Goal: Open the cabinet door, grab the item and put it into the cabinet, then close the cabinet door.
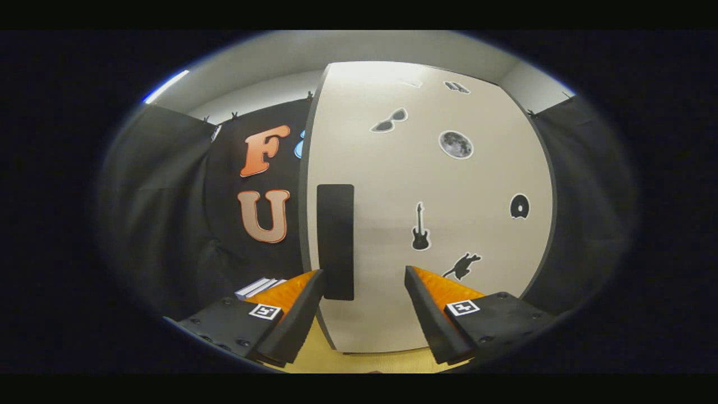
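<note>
Hand-held gripper [364, 303] open, empty, facing closed cabinet door [449, 224]; shift left so both fingers straddle the black handle [335, 241], then pull.

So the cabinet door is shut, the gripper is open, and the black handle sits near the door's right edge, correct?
Not quite: the gripper view shows the black handle near the left edge of the cabinet door, ahead of the left finger. The door is shut and the gripper is open.

The hand-held gripper [364, 280] has two wedge-shaped fingers [297, 320], black on their inner faces and bright orange on top. Behind each orange patch sits a flat black plate (dotted with dark round screw heads) that carries a small square black-and-white marker. Beside the left marker the plate edge looks matte and rubbery.
</note>
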